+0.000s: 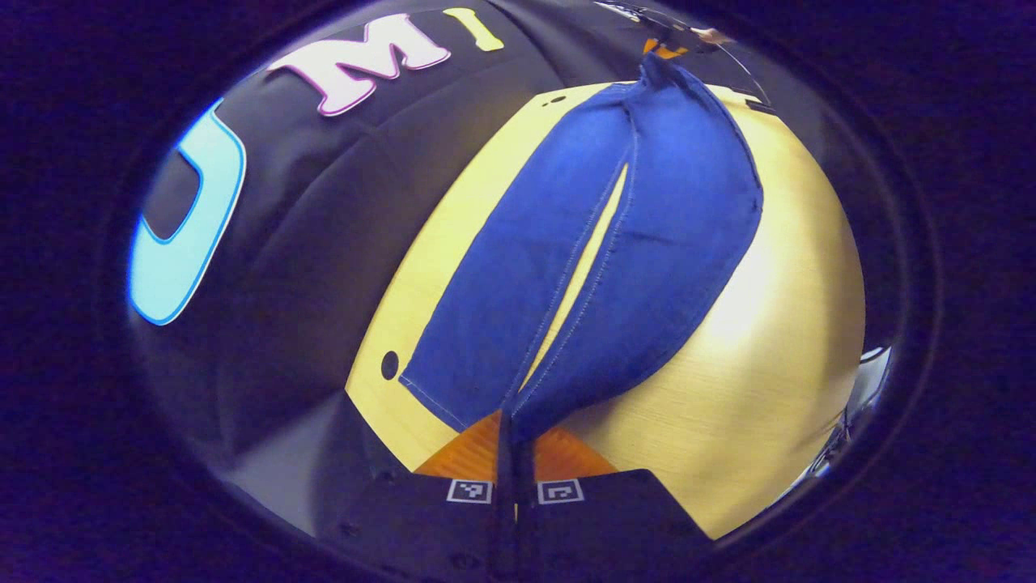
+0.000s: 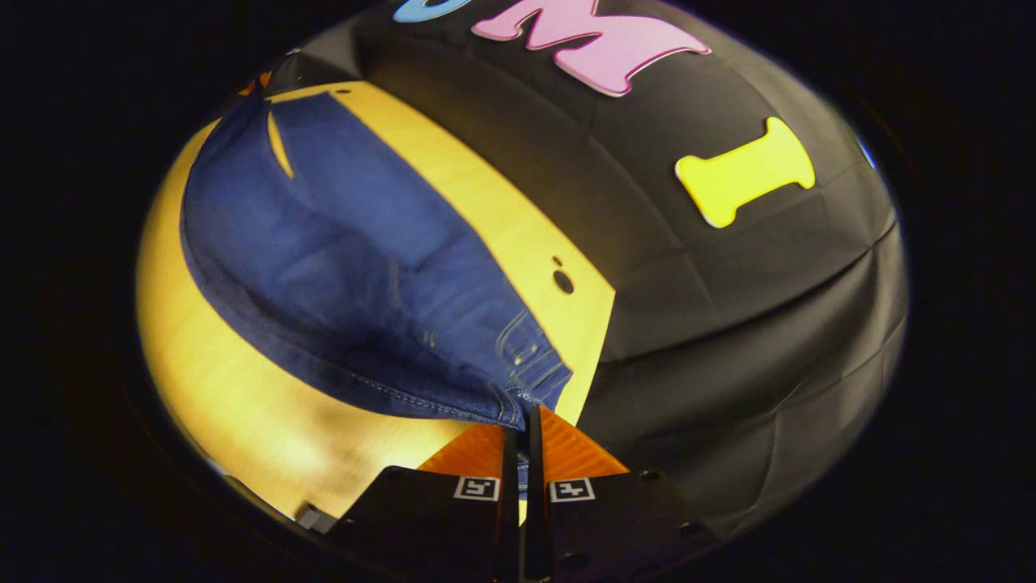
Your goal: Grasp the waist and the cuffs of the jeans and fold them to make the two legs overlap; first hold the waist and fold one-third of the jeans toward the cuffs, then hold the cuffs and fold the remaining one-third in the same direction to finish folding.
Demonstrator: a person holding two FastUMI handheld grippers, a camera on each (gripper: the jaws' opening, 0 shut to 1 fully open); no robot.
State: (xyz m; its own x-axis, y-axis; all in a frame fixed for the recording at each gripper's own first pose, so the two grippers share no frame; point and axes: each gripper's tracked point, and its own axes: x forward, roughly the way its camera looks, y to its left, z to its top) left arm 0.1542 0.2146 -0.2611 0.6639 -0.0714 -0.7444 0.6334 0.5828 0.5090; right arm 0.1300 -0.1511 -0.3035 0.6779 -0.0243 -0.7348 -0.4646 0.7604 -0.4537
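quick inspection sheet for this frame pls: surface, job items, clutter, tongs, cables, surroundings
Surface: light wooden table, small holes near its edge.
Job's things: blue jeans spread along the table, legs side by side with a narrow gap, not yet overlapped.
Clutter: nothing seen.
Tongs: left tongs shut on the cuff end of one leg; right tongs shut on the jeans' waist corner by the belt loops.
Cables: possibly thin wires at the table's far side, too blurred to confirm.
Surroundings: black cloth booth wall.
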